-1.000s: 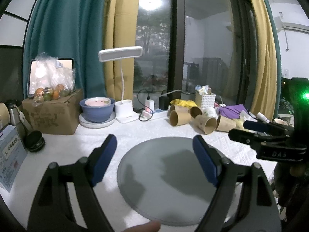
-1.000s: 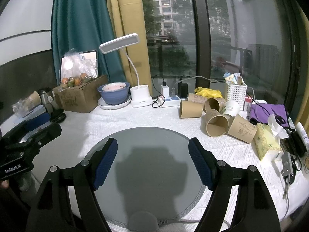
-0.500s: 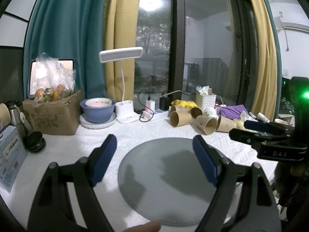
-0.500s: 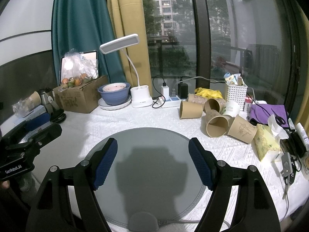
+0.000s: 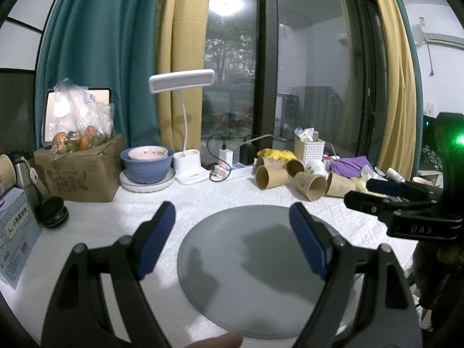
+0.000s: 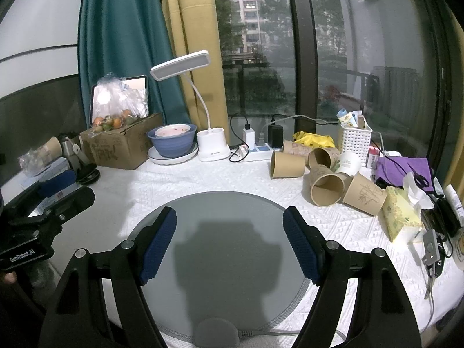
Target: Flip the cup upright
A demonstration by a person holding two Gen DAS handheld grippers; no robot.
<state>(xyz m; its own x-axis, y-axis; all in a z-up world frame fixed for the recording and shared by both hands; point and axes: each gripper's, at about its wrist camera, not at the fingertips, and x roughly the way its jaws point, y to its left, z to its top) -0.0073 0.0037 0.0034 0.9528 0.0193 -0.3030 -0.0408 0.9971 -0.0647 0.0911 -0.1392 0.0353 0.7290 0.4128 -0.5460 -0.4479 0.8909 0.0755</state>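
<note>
Several brown paper cups [image 6: 324, 192] lie on their sides in a heap at the back right of the white cloth, with one white cup [image 6: 349, 162] among them; the heap also shows in the left wrist view [image 5: 310, 185]. My left gripper [image 5: 232, 237] is open and empty above the round grey mat [image 5: 261, 249]. My right gripper [image 6: 229, 242] is open and empty above the same mat [image 6: 220, 217]. Both grippers are well short of the cups. Each gripper shows at the edge of the other's view.
Along the back stand a cardboard box with bagged fruit [image 6: 121, 142], a blue bowl on a plate [image 6: 174, 143], a white desk lamp [image 6: 211, 142], a power strip [image 6: 255, 150] and a white basket [image 6: 355, 139]. A tissue pack [image 6: 401, 217] and cables lie at right.
</note>
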